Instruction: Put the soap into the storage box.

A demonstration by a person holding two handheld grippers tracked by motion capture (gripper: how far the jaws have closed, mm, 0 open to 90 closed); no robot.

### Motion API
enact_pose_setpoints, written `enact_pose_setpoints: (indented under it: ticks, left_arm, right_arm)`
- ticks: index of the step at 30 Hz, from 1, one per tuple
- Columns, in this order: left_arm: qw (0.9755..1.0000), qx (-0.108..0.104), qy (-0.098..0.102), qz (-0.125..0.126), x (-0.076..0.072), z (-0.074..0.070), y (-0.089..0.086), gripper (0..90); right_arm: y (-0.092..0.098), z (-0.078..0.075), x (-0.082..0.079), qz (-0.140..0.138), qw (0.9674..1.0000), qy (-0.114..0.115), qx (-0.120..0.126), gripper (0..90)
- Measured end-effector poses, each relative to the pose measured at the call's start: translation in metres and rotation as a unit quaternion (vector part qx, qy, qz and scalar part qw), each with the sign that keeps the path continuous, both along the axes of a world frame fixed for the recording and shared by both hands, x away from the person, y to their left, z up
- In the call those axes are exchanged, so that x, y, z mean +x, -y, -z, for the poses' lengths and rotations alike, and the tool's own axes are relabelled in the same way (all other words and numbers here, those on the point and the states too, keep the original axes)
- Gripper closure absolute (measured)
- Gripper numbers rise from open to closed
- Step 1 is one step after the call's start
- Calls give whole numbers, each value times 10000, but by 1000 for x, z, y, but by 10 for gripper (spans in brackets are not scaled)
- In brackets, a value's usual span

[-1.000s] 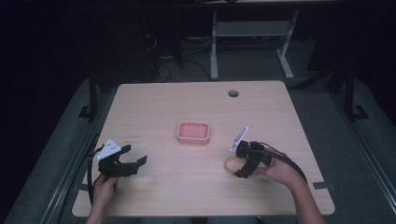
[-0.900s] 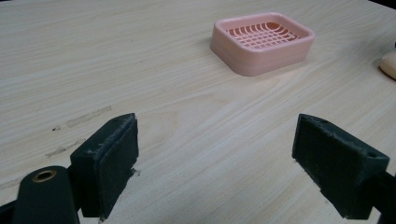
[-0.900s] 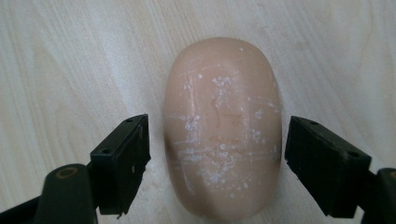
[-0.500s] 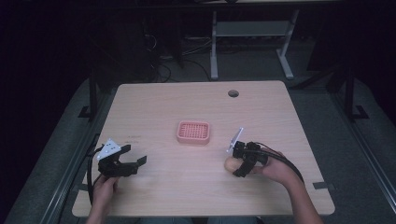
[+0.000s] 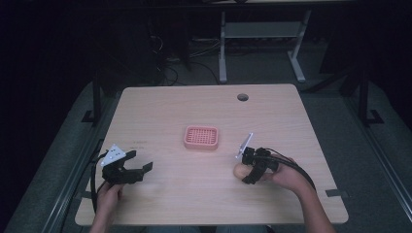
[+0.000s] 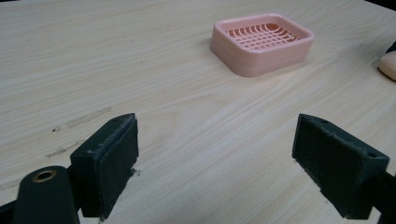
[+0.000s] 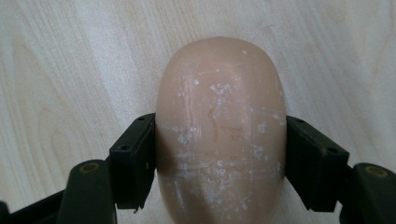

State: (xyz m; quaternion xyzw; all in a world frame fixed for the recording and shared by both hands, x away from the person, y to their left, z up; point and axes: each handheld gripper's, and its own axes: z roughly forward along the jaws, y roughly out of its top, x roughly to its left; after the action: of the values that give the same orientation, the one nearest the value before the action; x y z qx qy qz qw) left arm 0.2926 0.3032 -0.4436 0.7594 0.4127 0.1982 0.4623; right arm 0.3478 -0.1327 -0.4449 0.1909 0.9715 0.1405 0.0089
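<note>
At near left, the left gripper (image 5: 138, 171) rests on the table (image 5: 194, 107), jaws wide apart and empty. The pink soap dish (image 5: 201, 137) sits mid-table. At near right, the right gripper (image 5: 243, 171) has just been closing, and now clamps the soap bar (image 7: 219, 135) lying on the table, likely ready for lifting toward the dish. Faint embossing on the soap is unreadable.

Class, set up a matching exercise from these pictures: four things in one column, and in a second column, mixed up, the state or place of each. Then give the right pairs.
Things:
1. bar of soap
2. soap dish
3. left gripper
4. right gripper

States or places:
A. pink, with nothing in it, at the middle of the table
B. jaws wide apart over bare wood
C. jaws have just been closing, pads now pressing both sides of the beige bar
D. beige, lying on the table between two black jaws

Pairs: 1-D, 2-A, 3-B, 4-C
</note>
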Motion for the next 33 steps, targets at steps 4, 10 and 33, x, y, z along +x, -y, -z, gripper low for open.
enact_pose_setpoints:
  ticks: [4, 10, 33]
  left_arm:
    - [10000, 5, 0, 3, 0, 0, 0, 143]
    - [10000, -16, 7, -3, 0, 0, 0, 142]
    - [10000, -78, -7, -32, 0, -1, 1, 143]
  right_arm:
    - [0, -1, -1, -51, 10000, 36, -33, 317]
    - [0, -1, -2, -73, 9999, 80, -61, 320]
    - [-5, -28, 7, -160, 9995, 230, 172, 321]
